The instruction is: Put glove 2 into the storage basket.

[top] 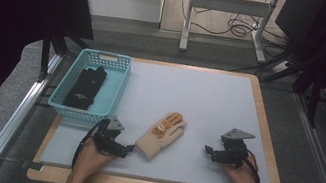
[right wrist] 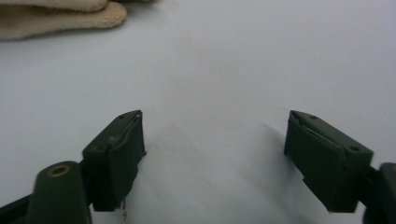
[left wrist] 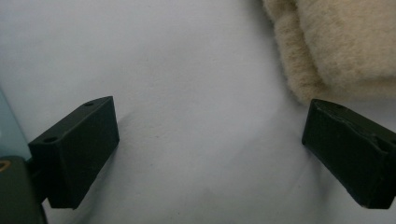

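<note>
Cream knitted glove (top: 161, 136) lying flat on the pale grey mat (top: 210, 100), toward the near edge and a little left of the middle, orange-tipped fingers pointing away toward the far right. A small round mark on its back, too small to read; no legible writing anywhere.

Left gripper (top: 129, 147) resting low near the near-left corner of the mat, jaws spread wide with nothing but bare mat between them; glove cuff (left wrist: 336, 46) just beyond the far jaw in the left gripper view, whether touching it hard to tell.

Right gripper (top: 207, 151) near the near-right corner, well apart from the glove, jaws spread wide and empty; glove fingertip (right wrist: 60, 18) far off at the upper left of the right gripper view.

Light blue perforated basket (top: 119, 81) at the far-left edge of the mat, holding a black glove (top: 85, 87) with a faint pale mark, unreadable.
</note>
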`<action>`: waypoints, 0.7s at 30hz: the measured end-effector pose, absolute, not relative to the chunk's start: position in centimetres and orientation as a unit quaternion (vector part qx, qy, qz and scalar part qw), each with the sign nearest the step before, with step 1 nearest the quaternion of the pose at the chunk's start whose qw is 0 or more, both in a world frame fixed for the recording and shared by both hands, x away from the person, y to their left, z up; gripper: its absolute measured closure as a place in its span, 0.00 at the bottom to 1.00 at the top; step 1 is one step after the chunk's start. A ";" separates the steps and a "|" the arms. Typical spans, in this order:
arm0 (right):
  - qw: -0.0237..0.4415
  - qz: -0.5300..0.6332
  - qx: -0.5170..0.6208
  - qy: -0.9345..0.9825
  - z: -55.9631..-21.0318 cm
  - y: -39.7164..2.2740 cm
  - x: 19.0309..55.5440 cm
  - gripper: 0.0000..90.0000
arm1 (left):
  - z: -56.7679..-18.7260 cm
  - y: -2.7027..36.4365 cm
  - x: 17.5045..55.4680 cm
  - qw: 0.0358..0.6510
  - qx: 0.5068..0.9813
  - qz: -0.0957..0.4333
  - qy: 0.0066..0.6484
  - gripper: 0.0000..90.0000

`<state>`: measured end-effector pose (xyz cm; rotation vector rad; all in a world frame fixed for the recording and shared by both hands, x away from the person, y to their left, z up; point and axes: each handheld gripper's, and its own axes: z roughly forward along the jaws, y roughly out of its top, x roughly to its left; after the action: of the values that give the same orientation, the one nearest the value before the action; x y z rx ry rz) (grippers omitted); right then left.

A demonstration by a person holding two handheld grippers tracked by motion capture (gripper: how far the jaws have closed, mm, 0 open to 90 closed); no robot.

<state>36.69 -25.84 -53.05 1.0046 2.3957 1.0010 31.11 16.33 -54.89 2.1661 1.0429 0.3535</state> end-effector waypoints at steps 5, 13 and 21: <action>0.179 0.354 0.355 0.847 -53.1 -25.9 36.7 0.21 | -54.2 16.5 30.8 0.355 0.836 0.120 0.400 0.06; 0.180 0.355 0.355 0.846 -53.1 -25.9 36.7 0.21 | -50.7 15.1 30.3 0.403 0.825 0.107 0.381 0.05; 0.180 0.355 0.355 0.846 -53.1 -25.9 36.7 0.21 | -49.5 10.9 32.6 0.373 0.844 0.097 0.374 0.03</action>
<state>36.66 -25.87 -53.10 1.0022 2.3904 1.0026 32.59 10.87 -49.48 2.1621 0.9584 0.2485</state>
